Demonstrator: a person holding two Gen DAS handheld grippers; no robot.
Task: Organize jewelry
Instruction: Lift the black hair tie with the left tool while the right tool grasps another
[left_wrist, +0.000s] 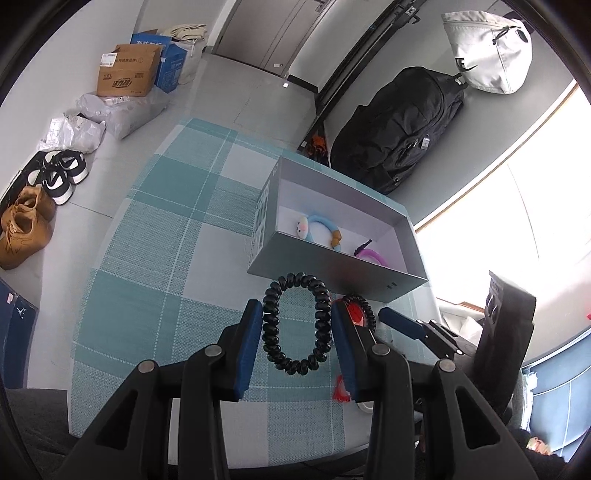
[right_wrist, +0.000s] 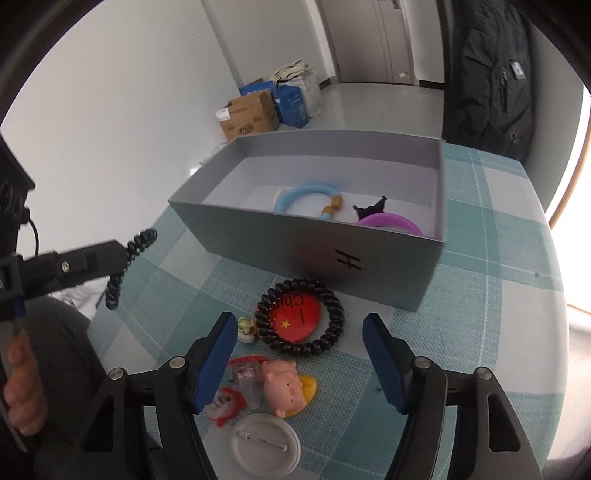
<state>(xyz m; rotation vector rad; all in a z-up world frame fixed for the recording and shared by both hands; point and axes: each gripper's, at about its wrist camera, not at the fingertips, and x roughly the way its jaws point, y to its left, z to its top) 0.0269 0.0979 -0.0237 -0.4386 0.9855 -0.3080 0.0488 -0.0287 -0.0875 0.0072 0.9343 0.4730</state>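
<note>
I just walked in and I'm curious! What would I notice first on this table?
Probably the black coil hair tie held up in the left hand-held gripper, in front of the grey box. Next, the red badge ringed by a second coil tie on the checked cloth before the box, then the pink pig nearer the camera.

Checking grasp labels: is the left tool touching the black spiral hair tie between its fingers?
Touching. In the left wrist view the left tool has both blue pads against the black spiral hair tie, which hangs clear of the tablecloth.
</note>
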